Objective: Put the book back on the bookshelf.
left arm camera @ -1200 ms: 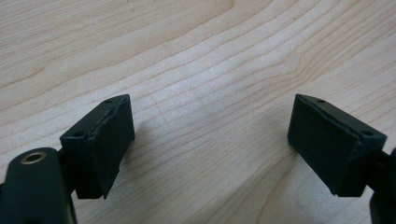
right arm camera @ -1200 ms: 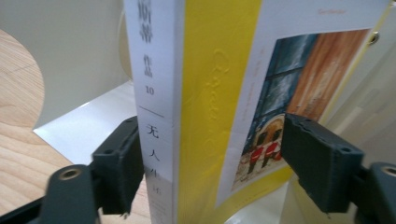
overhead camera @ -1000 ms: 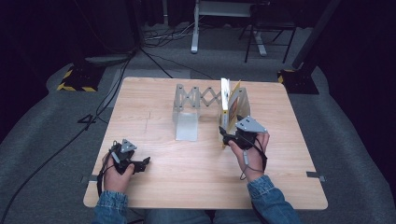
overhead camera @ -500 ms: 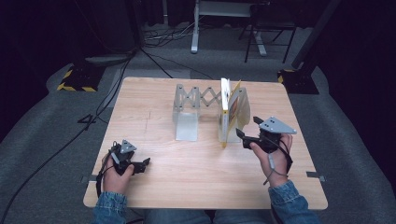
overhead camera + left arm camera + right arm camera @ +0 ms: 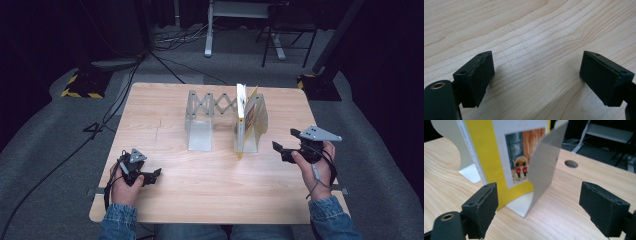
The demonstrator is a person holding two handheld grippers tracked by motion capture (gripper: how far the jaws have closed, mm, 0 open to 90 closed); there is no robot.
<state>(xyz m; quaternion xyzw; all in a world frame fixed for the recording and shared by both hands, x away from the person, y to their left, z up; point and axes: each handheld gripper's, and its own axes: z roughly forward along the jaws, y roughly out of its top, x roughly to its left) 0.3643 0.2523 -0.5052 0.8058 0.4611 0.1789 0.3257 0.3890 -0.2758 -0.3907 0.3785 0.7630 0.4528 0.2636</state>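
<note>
Pale wood-grain table. Silver-grey metal expanding bookend rack. Yellow book with white spine and a cover picture showing orange and red. Black grippers, left and right. Blue denim sleeves.

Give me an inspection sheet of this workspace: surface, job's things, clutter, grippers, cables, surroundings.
Surface: wooden table, pale grain, with a round hole past the rack's right end plate.
Job's things: metal expanding book rack standing mid-table; one yellow book upright at its right end, against the end plate.
Clutter: nothing seen.
Grippers: left gripper open, low over bare wood near the front left; right gripper open, holding nothing, to the right of the book.
Cables: black cables trail across the floor to the left of the table.
Surroundings: grey carpet, dark backdrop, metal stands behind.
</note>
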